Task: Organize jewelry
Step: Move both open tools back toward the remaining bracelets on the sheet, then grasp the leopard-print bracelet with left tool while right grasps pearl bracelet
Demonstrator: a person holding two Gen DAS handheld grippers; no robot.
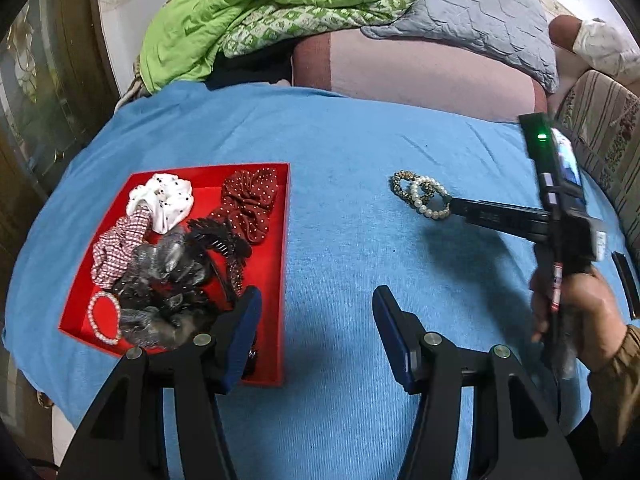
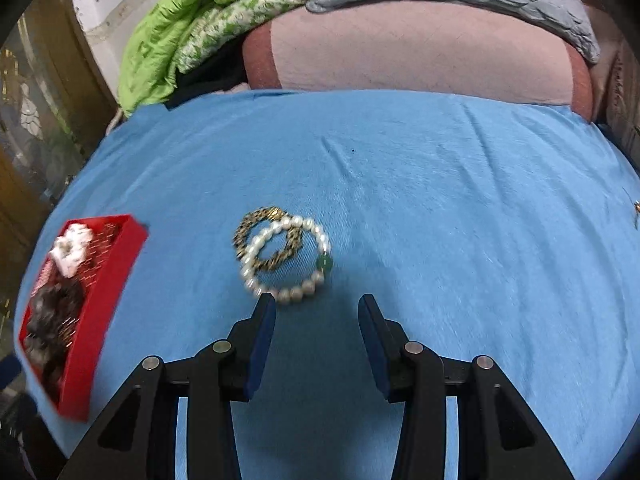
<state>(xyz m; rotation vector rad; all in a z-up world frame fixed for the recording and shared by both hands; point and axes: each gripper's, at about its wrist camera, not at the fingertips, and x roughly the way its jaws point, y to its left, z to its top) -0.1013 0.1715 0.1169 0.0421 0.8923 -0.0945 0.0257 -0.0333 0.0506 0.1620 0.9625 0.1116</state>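
Note:
A white pearl bracelet [image 2: 296, 293] with a green bead lies on the blue cloth [image 2: 440, 220], overlapping a gold-and-black bracelet [image 2: 256, 218]. My right gripper [image 2: 316, 308] is open just in front of them, its left fingertip at the pearl ring's near edge, with nothing between the pads. The left wrist view shows the same pearl bracelet [image 1: 430, 202] and gold-and-black bracelet [image 1: 402, 184] at the right gripper [image 1: 452, 205] tip. The red tray [image 1: 282, 264] holds scrunchies, dark hair clips and another pearl bracelet [image 1: 105, 320]. My left gripper [image 1: 316, 308] hangs open and empty beside the tray's right wall.
A green quilt [image 1: 248, 12], a grey quilt [image 1: 480, 20] and a pink cushion [image 1: 420, 68] pile up behind the blue cloth. Striped fabric [image 1: 600, 136] borders the right side. A wooden cabinet [image 1: 36, 92] stands at the left. A hand [image 1: 576, 308] holds the right gripper.

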